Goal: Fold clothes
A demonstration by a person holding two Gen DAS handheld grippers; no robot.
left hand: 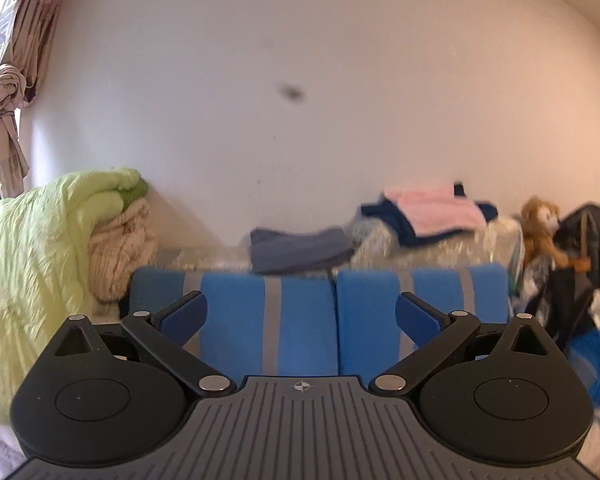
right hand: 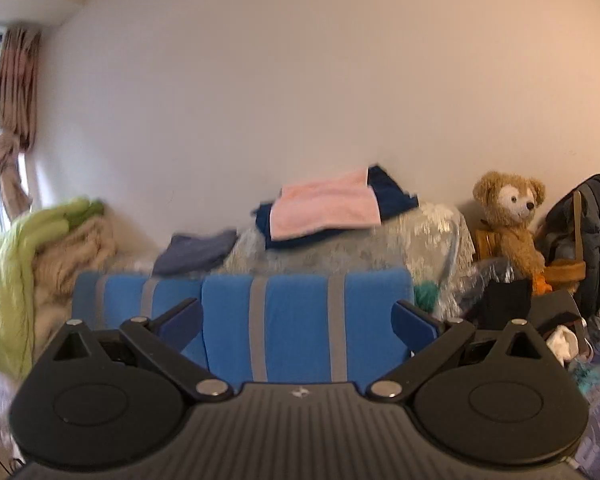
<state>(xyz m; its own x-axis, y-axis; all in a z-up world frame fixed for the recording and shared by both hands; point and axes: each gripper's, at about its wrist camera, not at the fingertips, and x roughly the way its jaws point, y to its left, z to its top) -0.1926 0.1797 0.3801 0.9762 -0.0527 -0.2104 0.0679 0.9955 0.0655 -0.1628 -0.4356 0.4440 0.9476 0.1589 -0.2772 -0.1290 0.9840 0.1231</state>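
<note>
Both grippers — left (left hand: 298, 312) and right (right hand: 296, 316) — gape wide, gripping nothing, before the blue striped garment (right hand: 300, 320).

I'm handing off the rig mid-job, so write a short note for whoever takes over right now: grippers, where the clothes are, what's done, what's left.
Left gripper: open, holding nothing, facing the blue garment with grey stripes.
Right gripper: open, holding nothing, facing the same striped garment.
The striped garment lies squared up just ahead, and looks folded.
Behind it: a grey-blue garment and, to its right, a pink piece on top of navy clothes, set on a covered mound against the wall.
Done: those pieces appear folded; blur hides detail.
Left: probably stack the striped garment; I can't see any unfolded clothes from here.
</note>
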